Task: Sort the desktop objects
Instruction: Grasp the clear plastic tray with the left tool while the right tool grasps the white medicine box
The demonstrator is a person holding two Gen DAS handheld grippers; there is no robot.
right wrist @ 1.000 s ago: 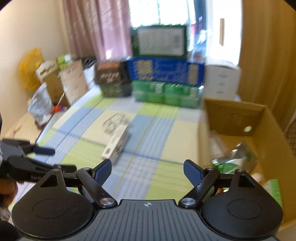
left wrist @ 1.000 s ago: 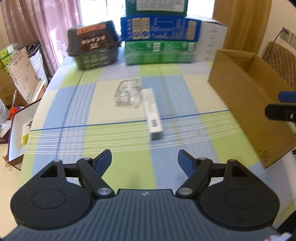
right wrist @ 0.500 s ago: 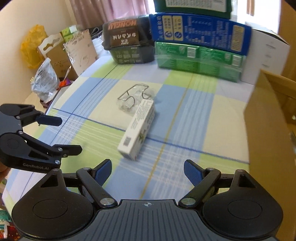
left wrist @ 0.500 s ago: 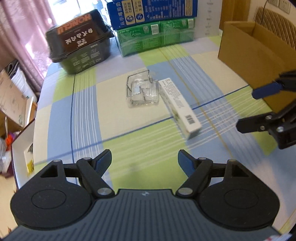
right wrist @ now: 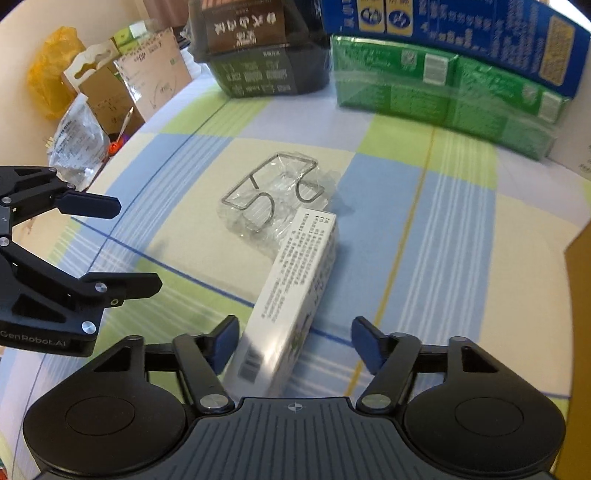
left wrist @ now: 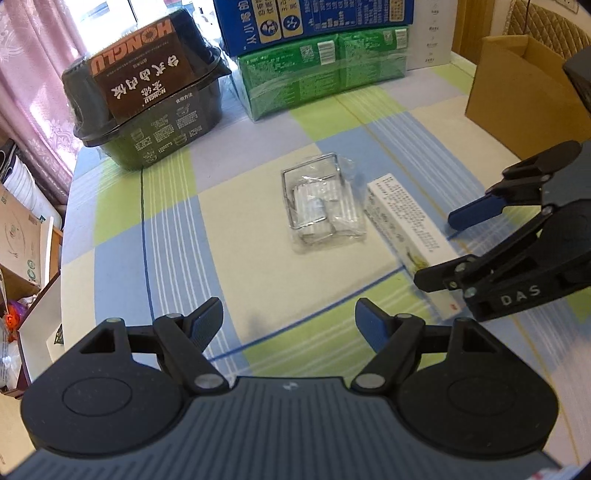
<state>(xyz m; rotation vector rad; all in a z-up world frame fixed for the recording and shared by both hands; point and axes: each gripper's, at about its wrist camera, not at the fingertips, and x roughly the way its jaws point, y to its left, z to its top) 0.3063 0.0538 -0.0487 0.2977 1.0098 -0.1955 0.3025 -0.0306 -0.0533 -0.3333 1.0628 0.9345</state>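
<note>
A long white carton (right wrist: 299,266) lies on the checked tablecloth, its far end touching a wire rack in a clear bag (right wrist: 273,192). My right gripper (right wrist: 293,332) straddles the carton's near end and its jaws are closing. The left pad is almost at the carton's side, while the right pad stands clear of it. In the left wrist view the same gripper (left wrist: 437,248) reaches in from the right over the white carton (left wrist: 402,221). My left gripper (left wrist: 289,310) hovers open and empty over bare cloth, short of the bagged wire rack (left wrist: 321,206).
A brown cardboard box (left wrist: 517,92) stands open at the right edge. At the back sit a black food tub (left wrist: 147,92), green packs (left wrist: 321,66) and a blue carton (left wrist: 314,18). Cartons and bags crowd the floor past the table's left edge.
Both grippers came forward and down toward the two items. The right one now has the white carton's end between its jaws, which have narrowed. The left jaws kept their width.
</note>
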